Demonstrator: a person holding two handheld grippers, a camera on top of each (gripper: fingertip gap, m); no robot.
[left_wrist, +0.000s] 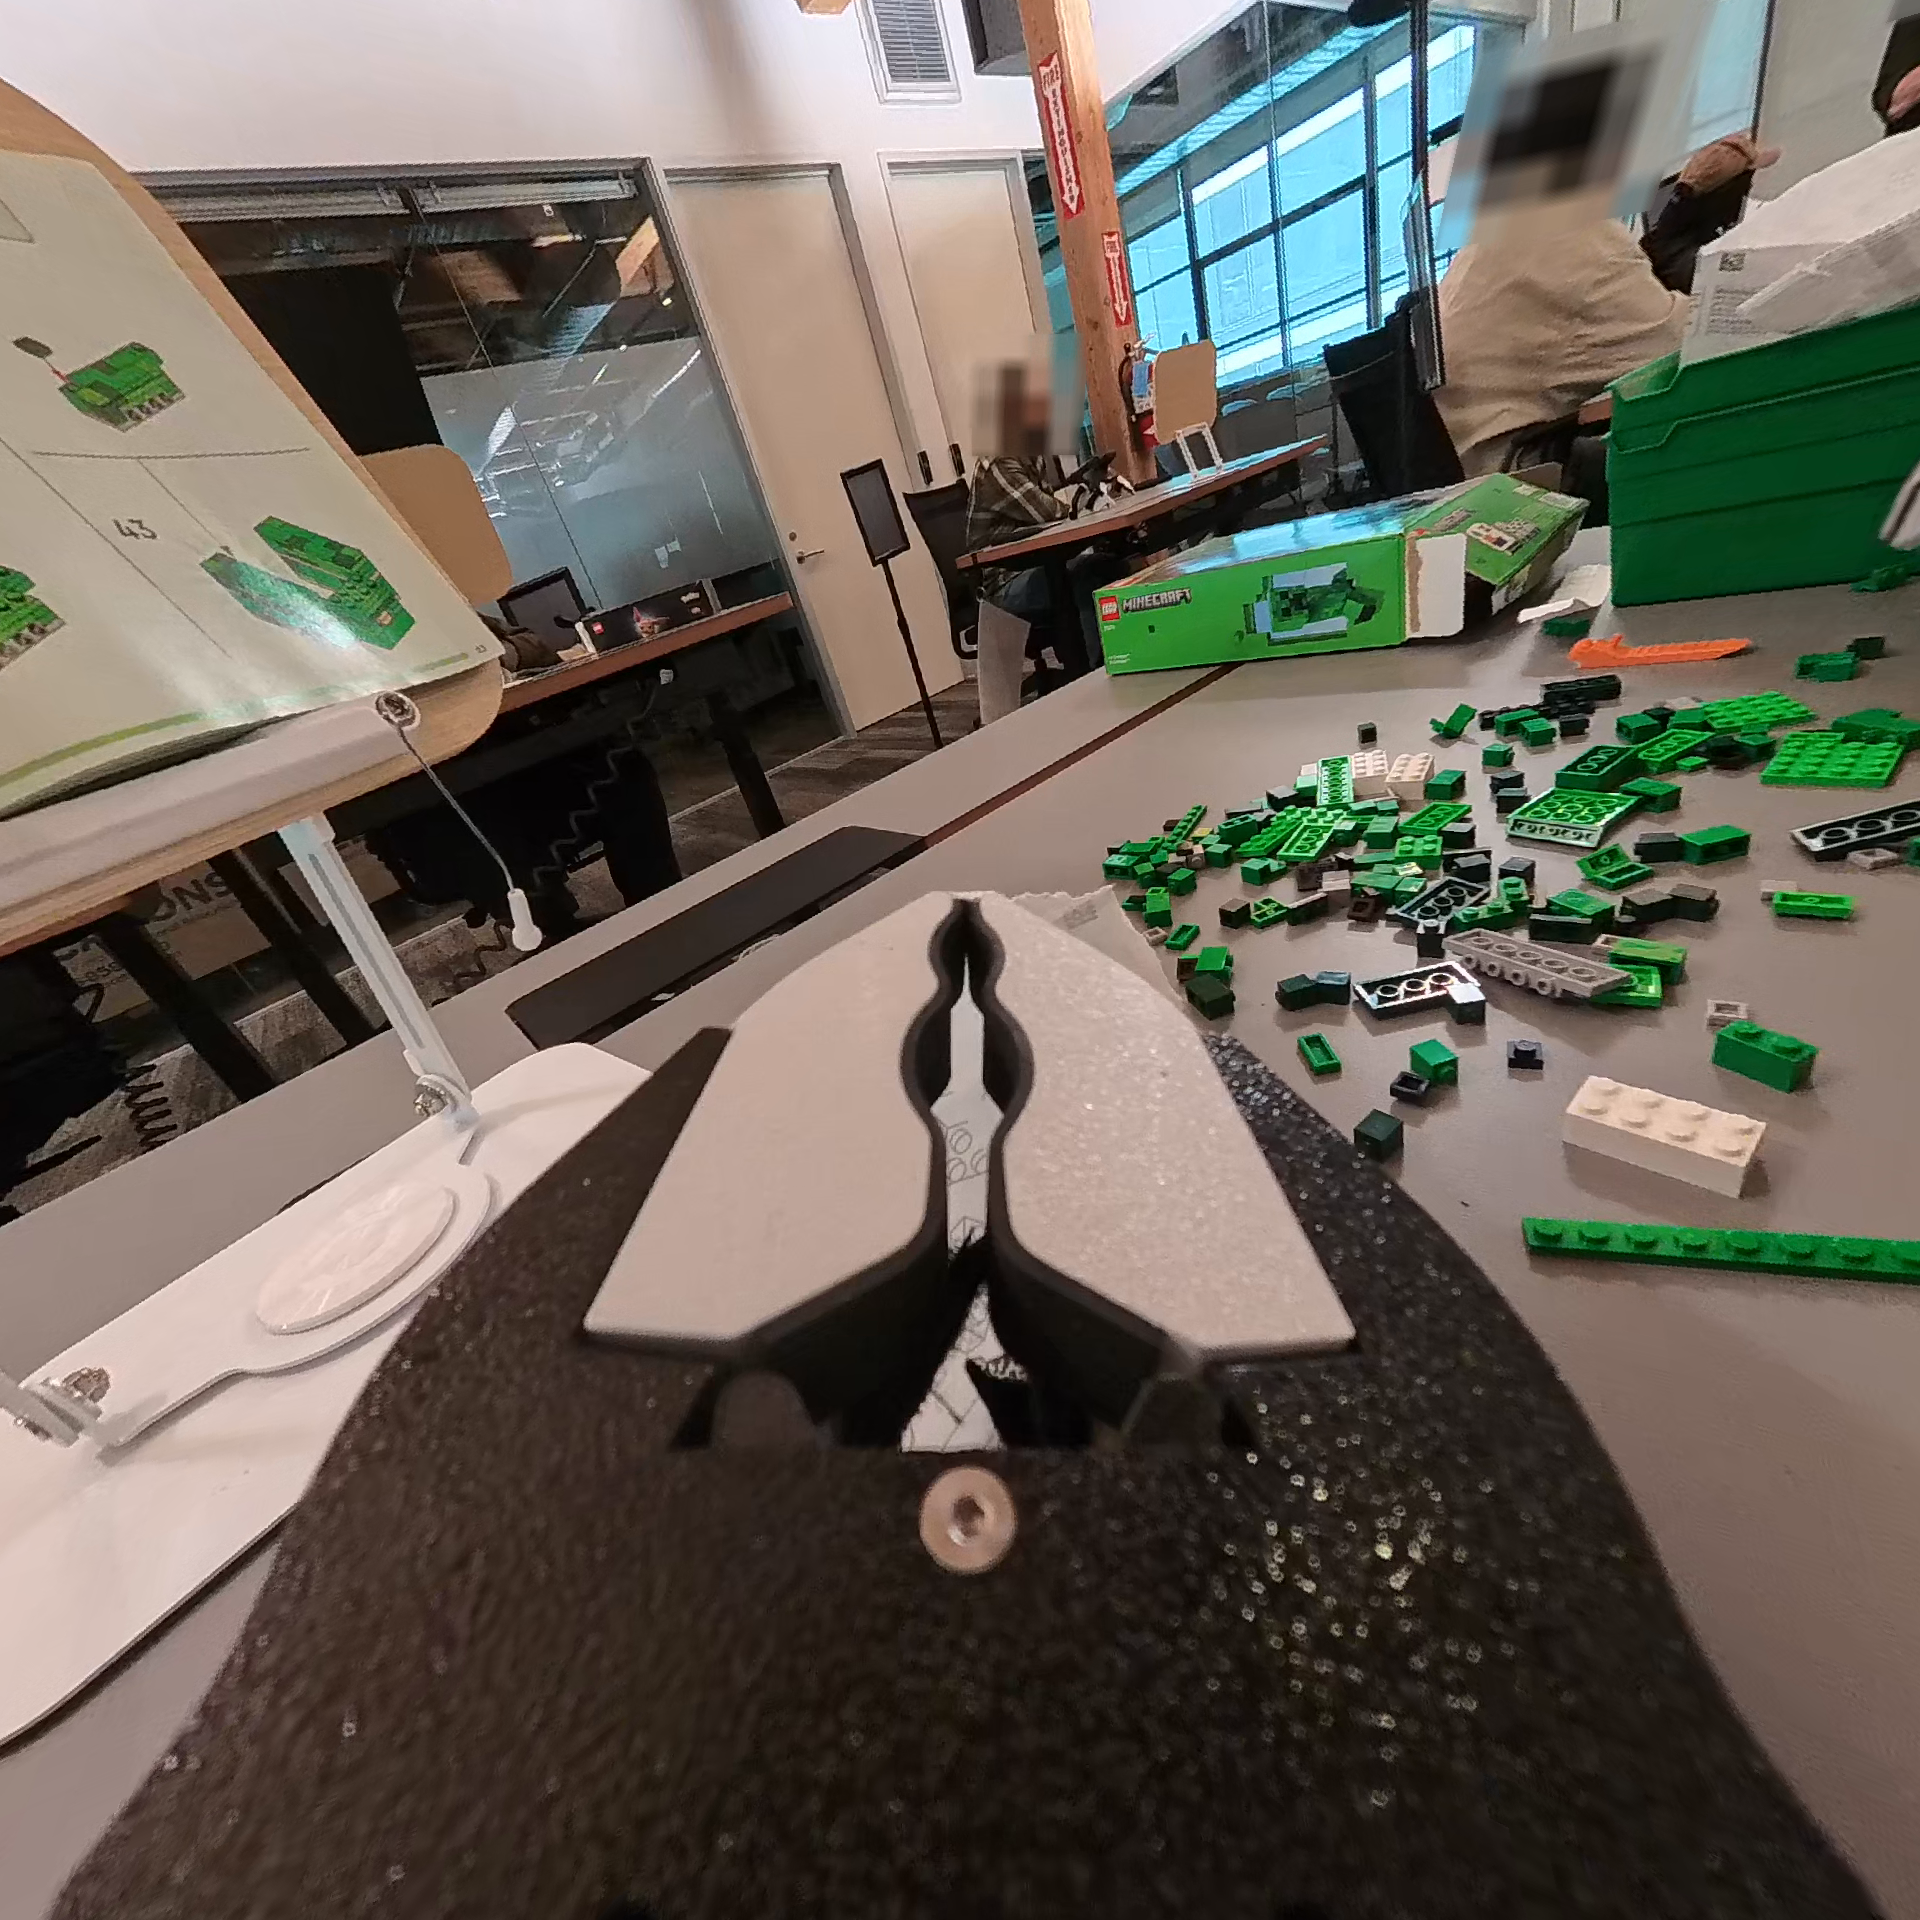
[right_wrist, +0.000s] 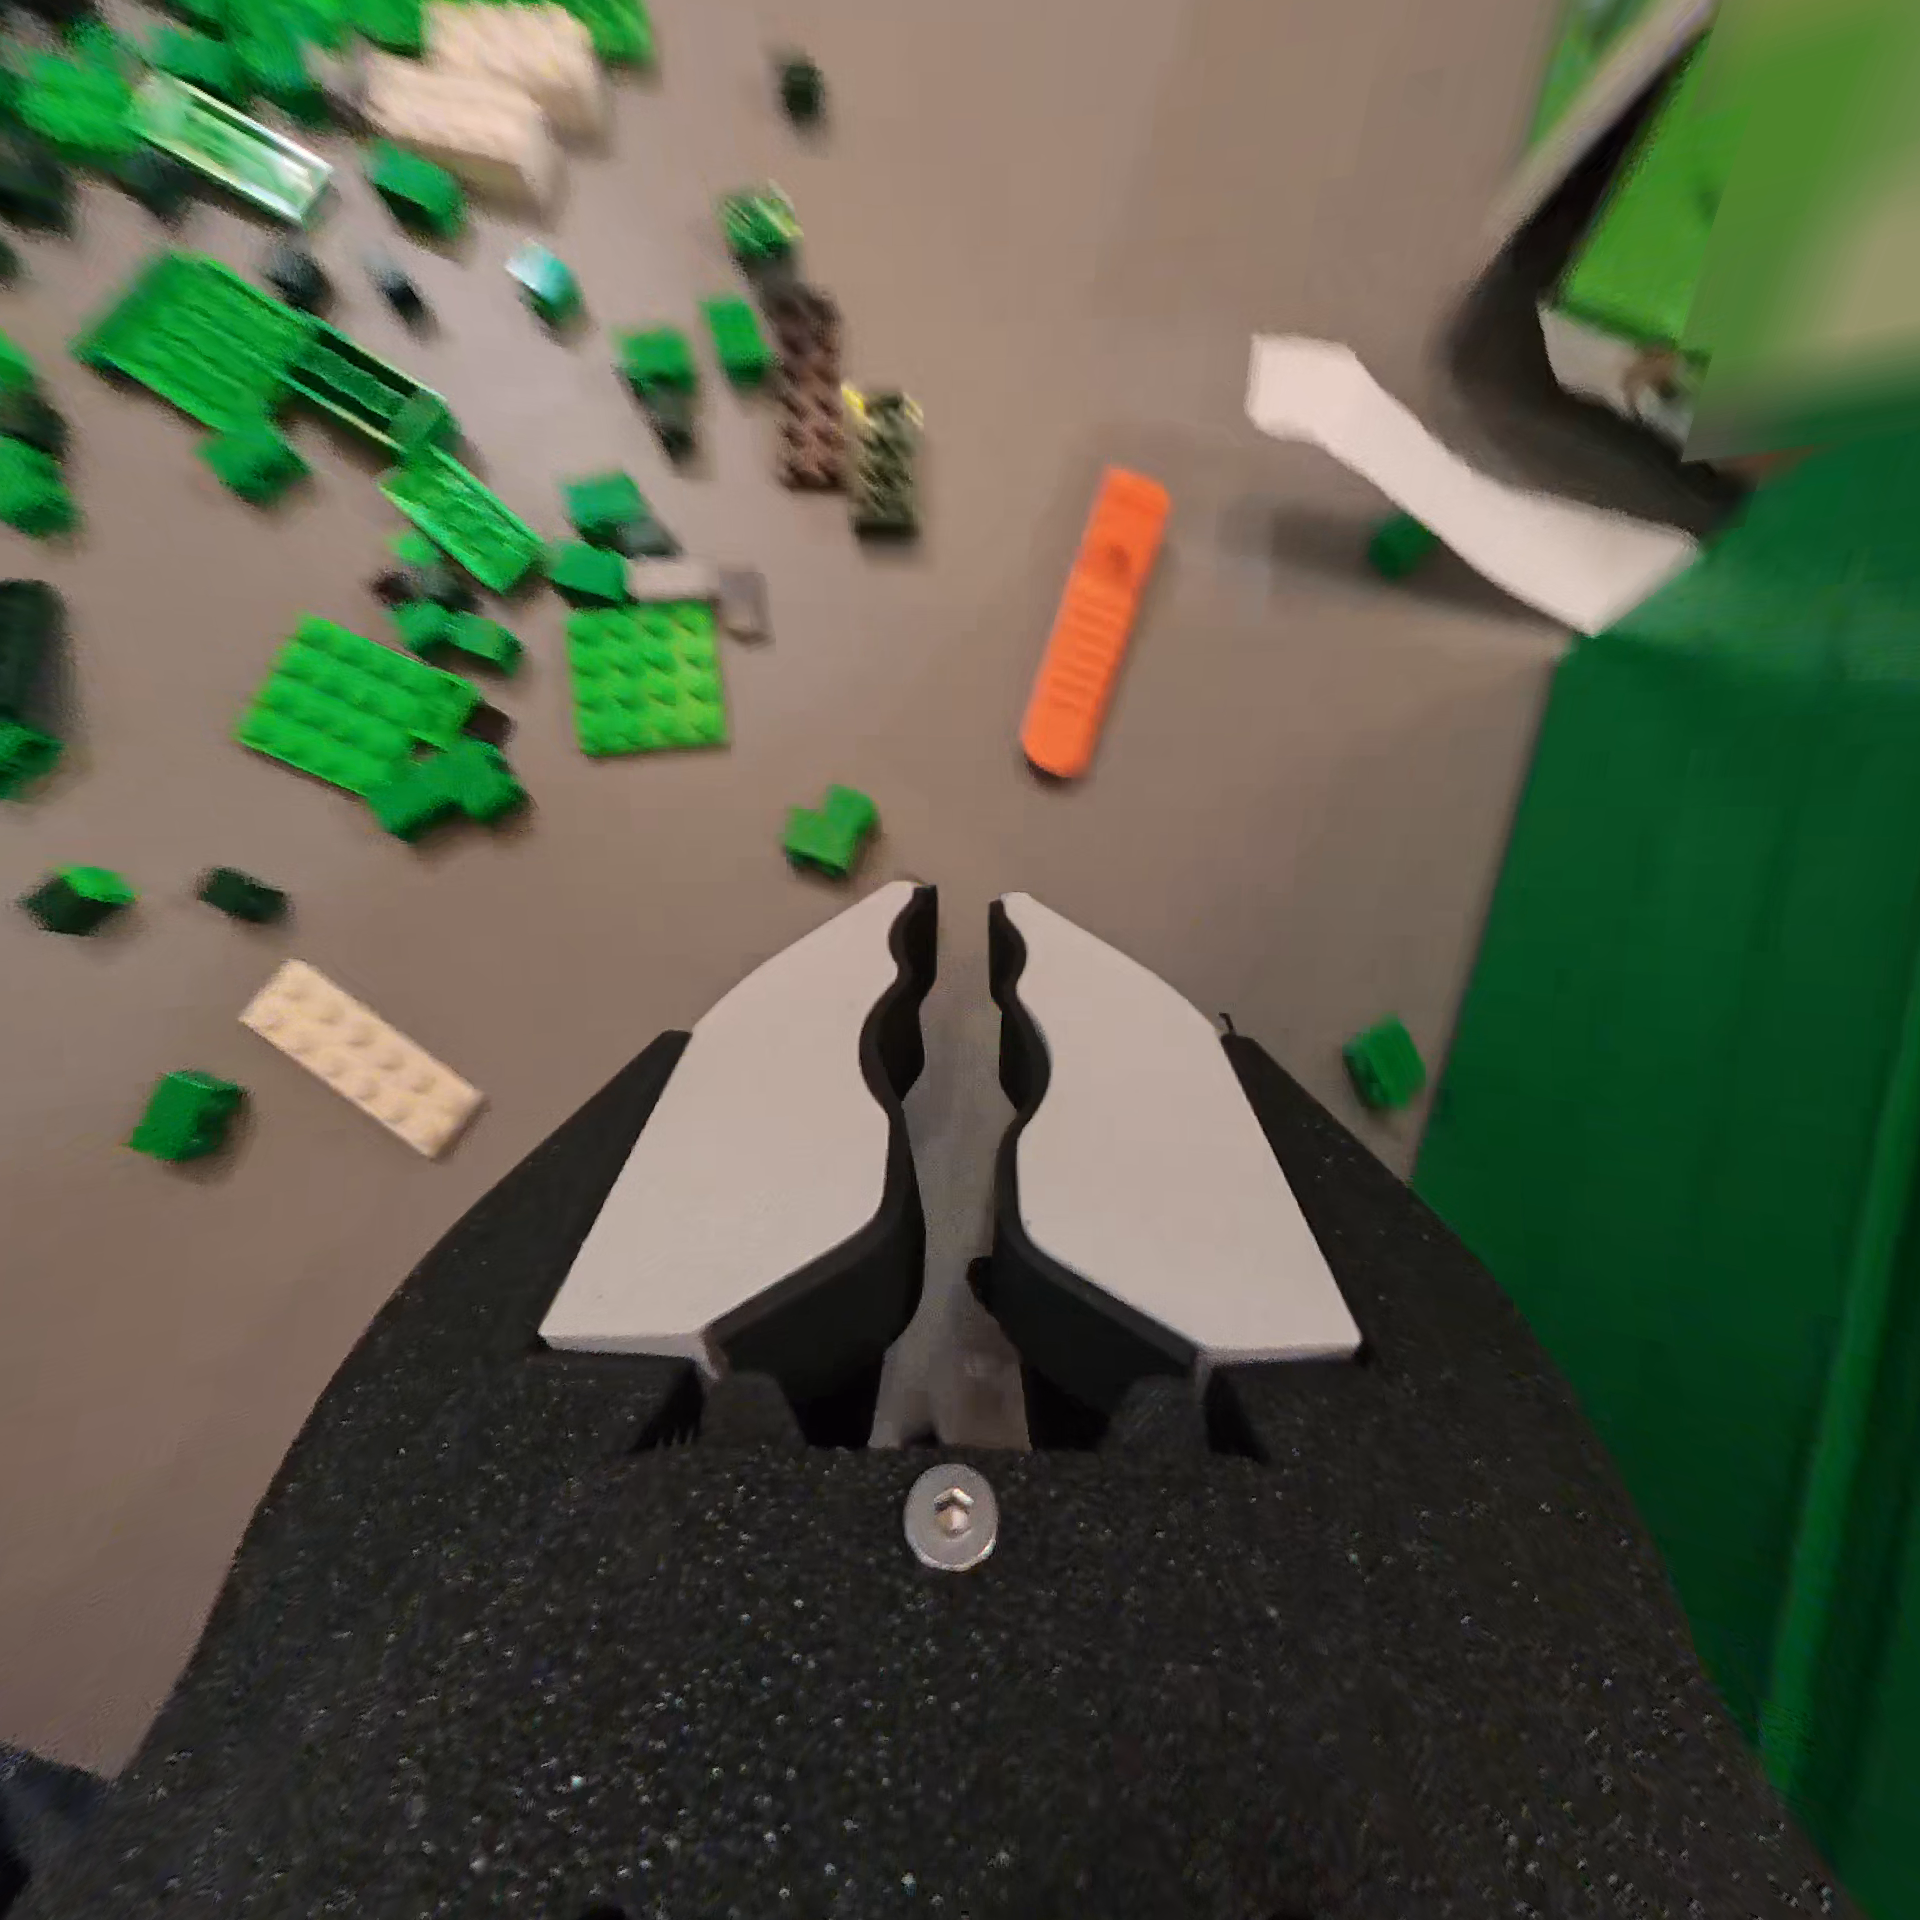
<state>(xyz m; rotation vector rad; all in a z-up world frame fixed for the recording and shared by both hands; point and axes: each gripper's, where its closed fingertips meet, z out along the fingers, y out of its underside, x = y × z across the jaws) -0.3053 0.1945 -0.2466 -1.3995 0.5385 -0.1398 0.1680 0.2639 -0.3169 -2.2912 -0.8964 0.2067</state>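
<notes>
I work over a grey table (left_wrist: 1351, 1455), and I place everything against the orange tool (right_wrist: 1096, 623) lying flat on it; largest first, a stack of green bins (left_wrist: 1766, 468) stands beyond that tool in my left view, and in my right view a green bin wall (right_wrist: 1714, 1039) rises just to its right; a green toy box (left_wrist: 1299, 592) lies on its side to the left of the tool in the left view, one end flap open; an open instruction booklet (left_wrist: 156, 468) rests on a white stand (left_wrist: 260, 1299) far to the left of the tool, at the table edge; a wide scatter of green bricks (left_wrist: 1455, 862) spreads on the near side of the tool, with green plates (right_wrist: 644, 675) just left of it in the right view.

My left gripper (left_wrist: 966, 925) has its tips touching, nothing solid gripped between them; a printed sheet shows through the gap beneath; a white brick (left_wrist: 1662, 1138) and a long green strip (left_wrist: 1714, 1247) sit to its right. My right gripper (right_wrist: 961, 899) holds its fingers a narrow slit apart, empty, above bare table, below the tool; a small green brick (right_wrist: 831, 826) lies just ahead of its tips; a white plate (right_wrist: 364, 1055) lies to its left; that view is blurred.
</notes>
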